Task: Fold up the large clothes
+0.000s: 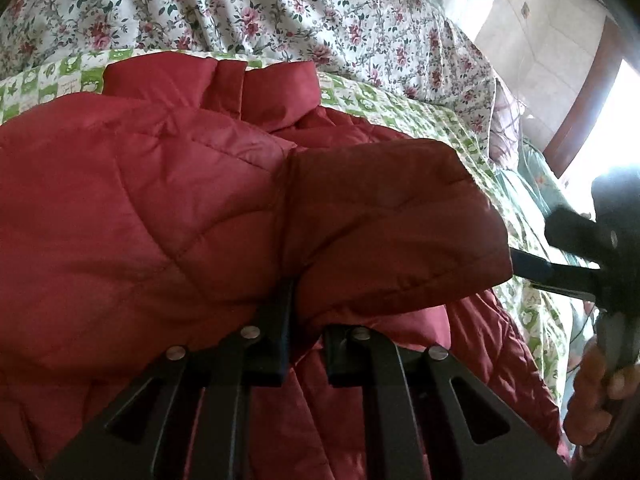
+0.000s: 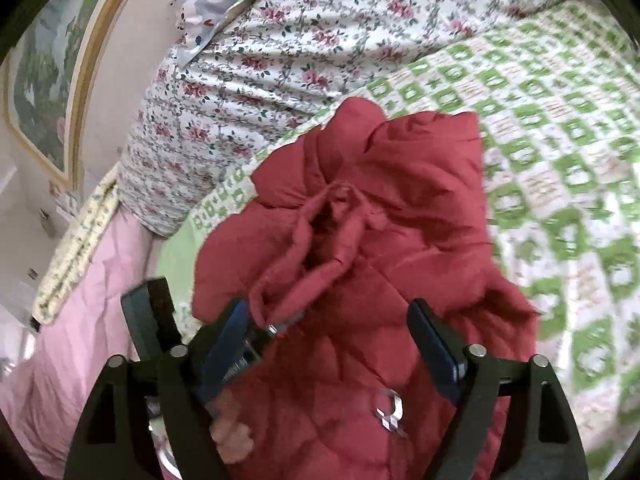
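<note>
Left gripper point(image 1: 305, 312) tips buried in jacket point(image 1: 160, 208)

A red quilted jacket point(image 2: 360, 240) fills the frame's centre, bunched on a green-checked sheet point(image 2: 560, 140). The right gripper point(image 2: 332, 336) stands spread over it at the bottom.

Black grippers point(image 2: 332, 336) w/ silver rivets, blue pads point(image 2: 434, 344).

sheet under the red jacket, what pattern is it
Green-and-white checks with small motifs on the sheet, clearest in the right wrist view.
</note>
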`<action>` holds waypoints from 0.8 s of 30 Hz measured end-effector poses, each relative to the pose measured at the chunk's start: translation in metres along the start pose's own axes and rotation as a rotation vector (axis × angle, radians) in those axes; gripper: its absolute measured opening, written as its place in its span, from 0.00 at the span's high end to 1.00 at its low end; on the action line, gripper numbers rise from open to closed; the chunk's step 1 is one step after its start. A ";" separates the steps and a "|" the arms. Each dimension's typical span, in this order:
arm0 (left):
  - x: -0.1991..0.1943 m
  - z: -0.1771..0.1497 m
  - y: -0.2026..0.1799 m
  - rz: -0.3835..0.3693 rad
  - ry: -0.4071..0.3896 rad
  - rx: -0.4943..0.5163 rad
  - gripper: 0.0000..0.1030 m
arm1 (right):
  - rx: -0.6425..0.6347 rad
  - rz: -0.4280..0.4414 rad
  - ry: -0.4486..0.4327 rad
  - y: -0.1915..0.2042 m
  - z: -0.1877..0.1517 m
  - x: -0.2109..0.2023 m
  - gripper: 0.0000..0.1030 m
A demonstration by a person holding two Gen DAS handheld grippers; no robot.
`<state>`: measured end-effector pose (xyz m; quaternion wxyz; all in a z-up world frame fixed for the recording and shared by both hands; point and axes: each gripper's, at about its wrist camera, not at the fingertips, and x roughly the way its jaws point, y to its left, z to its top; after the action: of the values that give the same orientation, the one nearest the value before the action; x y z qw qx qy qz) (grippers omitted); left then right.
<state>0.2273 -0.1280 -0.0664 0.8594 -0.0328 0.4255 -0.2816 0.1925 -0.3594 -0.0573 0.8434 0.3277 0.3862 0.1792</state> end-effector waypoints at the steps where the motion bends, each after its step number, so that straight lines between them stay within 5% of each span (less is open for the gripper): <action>1: 0.001 0.000 0.000 0.003 0.000 0.002 0.91 | 0.013 0.014 0.006 -0.001 0.003 0.005 0.15; 6: 0.001 -0.001 -0.002 0.023 0.009 0.006 0.87 | 0.078 0.056 0.033 -0.009 0.020 0.041 0.17; 7: 0.001 -0.001 -0.001 0.021 0.018 0.001 0.85 | 0.073 0.044 0.041 -0.010 0.022 0.046 0.26; 9: -0.004 -0.002 0.000 -0.003 0.037 -0.007 0.69 | 0.061 -0.034 0.066 -0.011 0.024 0.058 0.86; 15: -0.043 -0.014 0.012 -0.058 0.034 -0.028 0.60 | 0.017 -0.071 0.028 -0.011 0.022 0.048 0.90; 24: -0.096 0.020 0.071 0.083 -0.069 -0.103 0.60 | -0.019 -0.134 -0.025 -0.020 0.024 0.018 0.91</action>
<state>0.2290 -0.0232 -0.0060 0.8817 -0.0691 0.4104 -0.2223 0.2233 -0.3739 -0.0695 0.8614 0.2953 0.3949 0.1217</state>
